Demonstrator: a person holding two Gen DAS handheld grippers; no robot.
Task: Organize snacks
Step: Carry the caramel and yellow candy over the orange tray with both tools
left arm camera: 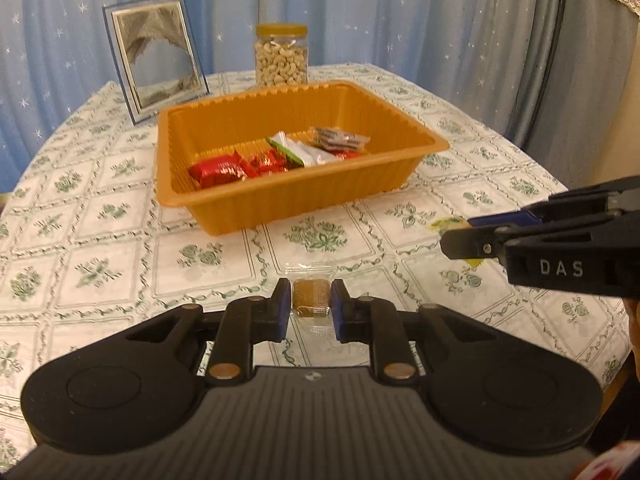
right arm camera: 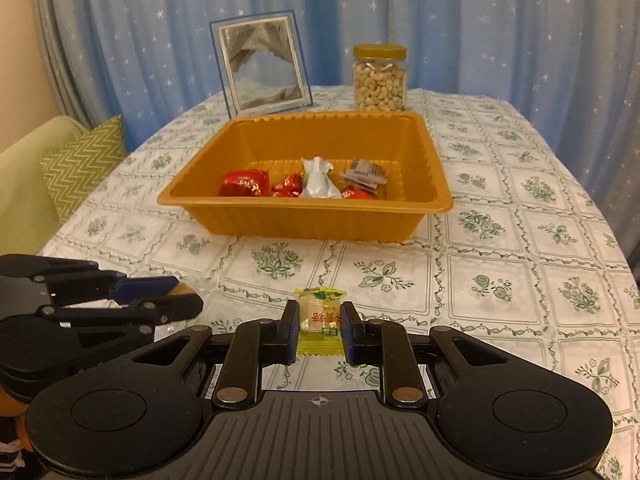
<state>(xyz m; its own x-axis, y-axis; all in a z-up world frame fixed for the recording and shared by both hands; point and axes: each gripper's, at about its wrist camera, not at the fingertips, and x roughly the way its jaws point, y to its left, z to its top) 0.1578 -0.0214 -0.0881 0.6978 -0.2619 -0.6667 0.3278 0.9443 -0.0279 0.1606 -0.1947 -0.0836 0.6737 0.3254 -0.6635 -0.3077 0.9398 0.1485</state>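
My two wrist cameras looked forward and down along their fingers, close over the table (left arm camera: pixel 100 248). Both shared the tray (left arm camera: pixel 280 200) (right arm camera: pixel 304 220), jar (left arm camera: pixel 281 56) and frame (right arm camera: pixel 260 64) beyond.

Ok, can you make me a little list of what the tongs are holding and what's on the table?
left tongs: shut on brown snack in clear wrapper
right tongs: shut on yellow candy
orange tray: holds red-wrapped sweets, a white packet, a grey packet
behind tray: cashew jar, picture frame
table cover: floral tablecloth
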